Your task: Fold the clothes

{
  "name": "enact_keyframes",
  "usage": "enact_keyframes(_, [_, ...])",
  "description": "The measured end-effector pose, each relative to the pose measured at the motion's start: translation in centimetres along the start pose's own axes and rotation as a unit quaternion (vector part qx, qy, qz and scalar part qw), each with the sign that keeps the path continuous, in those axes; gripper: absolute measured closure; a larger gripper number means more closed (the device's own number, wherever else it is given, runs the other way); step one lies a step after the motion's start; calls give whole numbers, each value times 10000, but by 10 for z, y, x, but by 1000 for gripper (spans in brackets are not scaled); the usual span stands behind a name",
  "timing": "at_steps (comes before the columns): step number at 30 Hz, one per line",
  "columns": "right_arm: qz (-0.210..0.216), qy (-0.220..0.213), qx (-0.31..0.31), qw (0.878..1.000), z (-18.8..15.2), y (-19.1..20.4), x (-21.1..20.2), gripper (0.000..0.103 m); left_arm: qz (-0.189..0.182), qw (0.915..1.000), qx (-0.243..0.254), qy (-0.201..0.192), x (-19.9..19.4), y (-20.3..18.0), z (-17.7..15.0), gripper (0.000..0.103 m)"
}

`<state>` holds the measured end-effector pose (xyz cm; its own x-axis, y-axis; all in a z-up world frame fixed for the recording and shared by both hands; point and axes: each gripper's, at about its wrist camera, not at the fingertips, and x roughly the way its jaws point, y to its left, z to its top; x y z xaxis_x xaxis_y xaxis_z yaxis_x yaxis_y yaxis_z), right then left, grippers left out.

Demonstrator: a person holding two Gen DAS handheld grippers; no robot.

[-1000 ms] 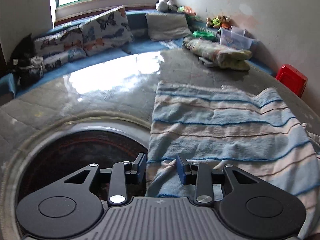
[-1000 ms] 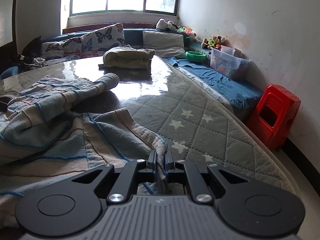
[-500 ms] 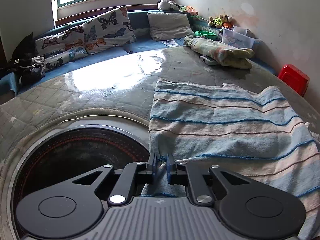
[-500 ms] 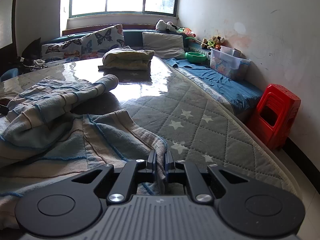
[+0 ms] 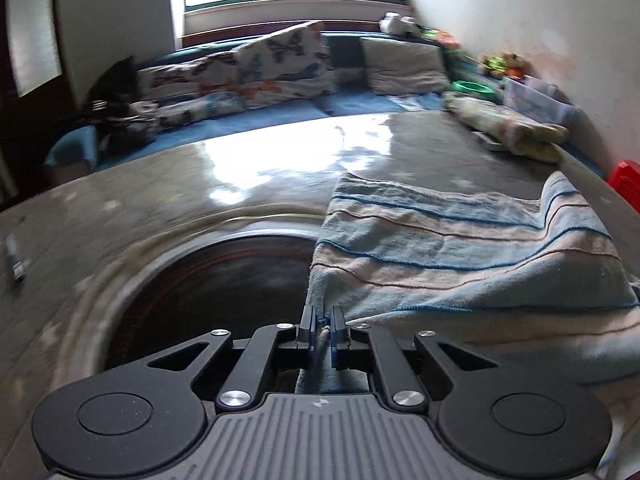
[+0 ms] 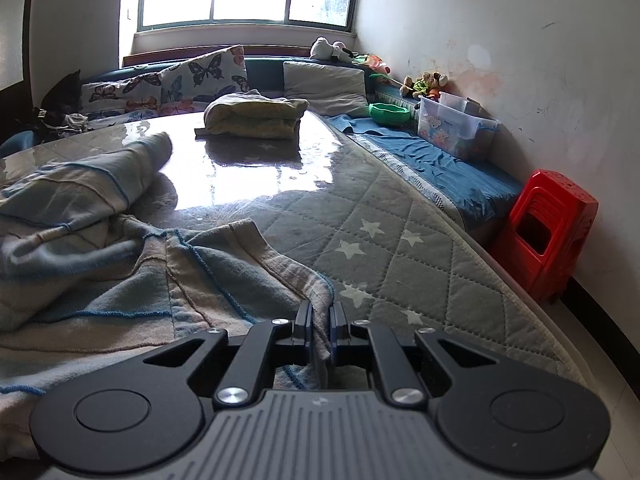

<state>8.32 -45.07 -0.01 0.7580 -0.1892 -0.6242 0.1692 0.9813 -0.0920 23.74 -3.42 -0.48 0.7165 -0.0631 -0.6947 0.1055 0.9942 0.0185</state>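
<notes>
A blue and beige striped cloth [image 5: 460, 248] lies spread on the grey quilted table. My left gripper [image 5: 322, 330] is shut on its near left corner and holds that corner lifted off the table. The same striped cloth [image 6: 120, 280] shows rumpled in the right wrist view, with a rolled fold at the left. My right gripper [image 6: 320, 332] is shut on its near right edge, close to the table's right side.
A folded yellowish cloth [image 6: 256, 118] lies at the far end of the table; it also shows in the left wrist view [image 5: 508, 130]. A dark round inset [image 5: 208, 292] lies left of the striped cloth. A red stool [image 6: 548, 232] stands right of the table. Cushions [image 6: 200, 80] line the bench behind.
My left gripper closed on the cloth's near left corner, then lifted it and swung left. My right gripper stayed shut on the right edge, rising slightly.
</notes>
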Motion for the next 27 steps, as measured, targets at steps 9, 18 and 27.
enact_keyframes(9, [154, 35, -196, 9997, -1, 14, -11, 96, 777, 9958, -444, -172, -49, 49, -37, 102])
enact_keyframes(18, [460, 197, -130, 9987, 3, 8, -35, 88, 955, 9934, -632, 21, -84, 88, -62, 101])
enact_keyframes(27, [751, -108, -399, 9963, 35, 32, -35, 86, 473, 9986, -231, -105, -45, 70, -10, 74])
